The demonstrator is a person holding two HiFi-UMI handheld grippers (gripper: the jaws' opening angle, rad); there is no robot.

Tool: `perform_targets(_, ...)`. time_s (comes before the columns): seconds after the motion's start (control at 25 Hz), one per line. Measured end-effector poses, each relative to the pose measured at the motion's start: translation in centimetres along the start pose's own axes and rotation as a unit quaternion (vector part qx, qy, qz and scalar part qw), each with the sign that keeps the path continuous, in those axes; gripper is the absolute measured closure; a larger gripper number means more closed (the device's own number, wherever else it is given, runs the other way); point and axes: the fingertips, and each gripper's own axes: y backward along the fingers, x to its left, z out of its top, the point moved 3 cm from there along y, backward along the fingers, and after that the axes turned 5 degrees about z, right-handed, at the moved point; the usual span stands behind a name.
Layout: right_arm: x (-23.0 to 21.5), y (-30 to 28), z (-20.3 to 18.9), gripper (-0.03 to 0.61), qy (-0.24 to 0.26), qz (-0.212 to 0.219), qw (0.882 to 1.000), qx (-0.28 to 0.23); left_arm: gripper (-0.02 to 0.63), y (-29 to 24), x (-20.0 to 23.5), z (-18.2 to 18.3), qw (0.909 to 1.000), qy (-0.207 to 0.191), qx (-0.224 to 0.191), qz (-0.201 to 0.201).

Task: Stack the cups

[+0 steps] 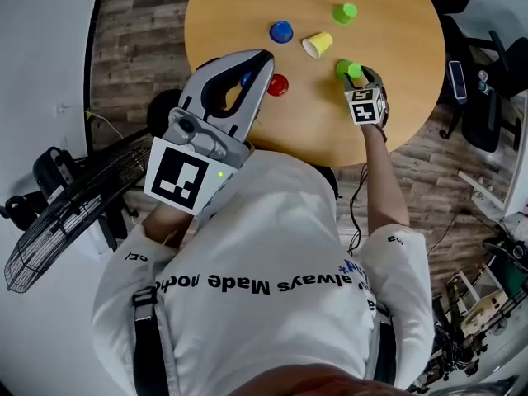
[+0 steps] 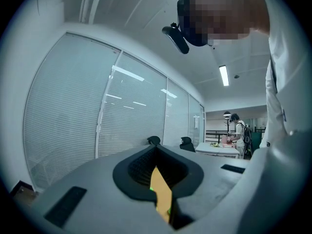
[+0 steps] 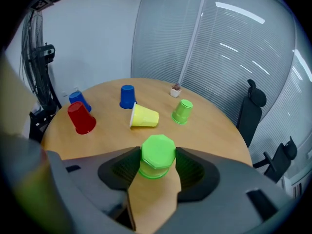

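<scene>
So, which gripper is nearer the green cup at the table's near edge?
Right. The right gripper grips that green cup between its jaws; the left gripper is raised, over by the red cup.

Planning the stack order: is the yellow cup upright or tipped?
Tipped. The yellow cup lies on its side on the table, with its open rim facing the red cup and its tapered wall resting on the wood.

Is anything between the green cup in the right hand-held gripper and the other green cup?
Nothing visible: bare table separates the held green cup from the far green cup; the tipped yellow cup lies left of that path.
</scene>
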Motion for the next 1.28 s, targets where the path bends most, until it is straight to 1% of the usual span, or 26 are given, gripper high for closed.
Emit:
perform_targets(0.12,2.4,0.0,0.2,0.341,0.014,0.012,1.0,0.001,0.591,0.2,-0.1,0.1,1.0,0.001,-0.002,0.0)
perform_targets(0.52,9.2,-0.2,0.9,0.341,0.039,0.048,0.998,-0.008,0.59,0.9,0.0,0.2,1.0,0.003,-0.009,0.001)
perform_targets(0.88,14.6,-0.4,2.1,0.341,0.065,0.081,0.995,-0.009,0.591,0.9,0.4,0.2,0.9999,0.008,-0.013,-0.002)
perform_targets(1.08,16.2,-0.9,2.5,0.341,0.071,0.088,0.994,-0.009,0.59,1.2,0.7,0.1,0.9999,0.008,-0.014,-0.002)
perform_targets(1.28,16.3,-0.9,2.6,0.338,0.069,0.095,0.993,-0.01,0.59,1.2,0.7,0.0,0.9999,0.007,-0.012,-0.001)
